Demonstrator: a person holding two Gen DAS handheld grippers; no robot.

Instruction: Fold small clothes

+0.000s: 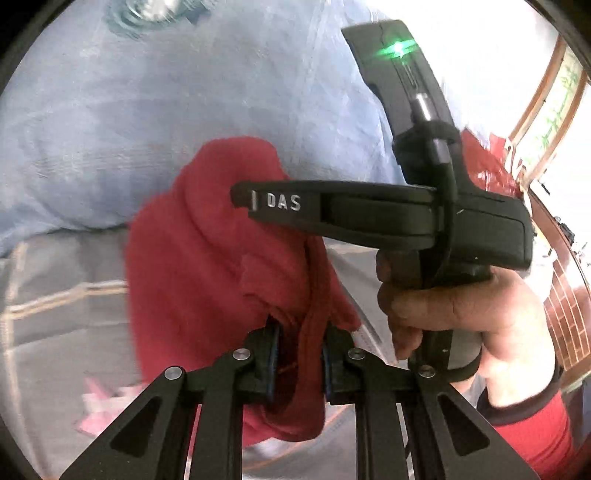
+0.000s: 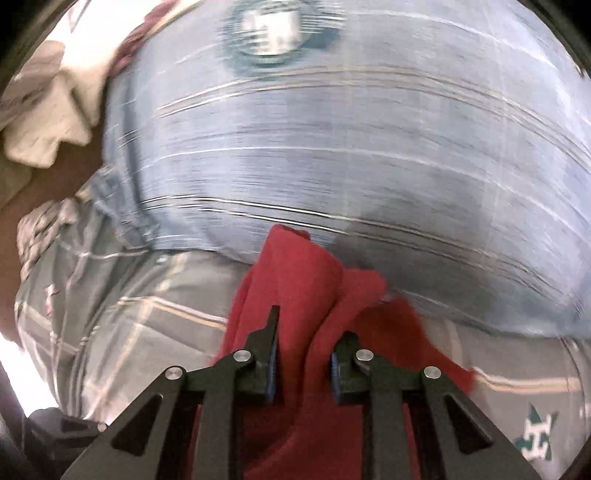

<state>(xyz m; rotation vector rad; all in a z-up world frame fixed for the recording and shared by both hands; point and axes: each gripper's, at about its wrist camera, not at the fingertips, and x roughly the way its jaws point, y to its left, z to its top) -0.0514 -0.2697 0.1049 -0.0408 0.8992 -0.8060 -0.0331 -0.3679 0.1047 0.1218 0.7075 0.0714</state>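
Left wrist view shows the left gripper [image 1: 299,363] with its jaws drawn close together, pinching a fold of the red garment [image 1: 207,258] between the blue-lined pads [image 1: 274,360]. The cloth bunches up ahead of the fingertips and hangs down below them, clear of the bedding. Just ahead and to the right of that tool sits the right gripper [image 1: 388,210], seen side-on with "DAS" lettered on its black body and a green light glowing on the unit mounted on top. A person's hand [image 1: 461,321] wraps its handle, a red sleeve [image 1: 535,439] at the wrist (more of the same red cloth shows behind that device, though how it is caught there is hidden from this side).

From the right wrist view, the right gripper [image 2: 303,363] is likewise nearly closed on a thick ridge of the red garment [image 2: 306,280], which rises between the two fingers and spills to either side of them. Beyond the tips lies a pale blue striped pillow [image 2: 332,147], heavily smeared by motion blur, with a dark round emblem [image 2: 273,29] near its far edge. Beneath both tools spreads a grey plaid bedsheet [image 2: 129,332], with a small green star motif [image 2: 535,439] to the right and pinkish ones [image 1: 99,406] off to the left of the left tool. A crumpled white cloth [image 2: 48,110] lies far to the left.
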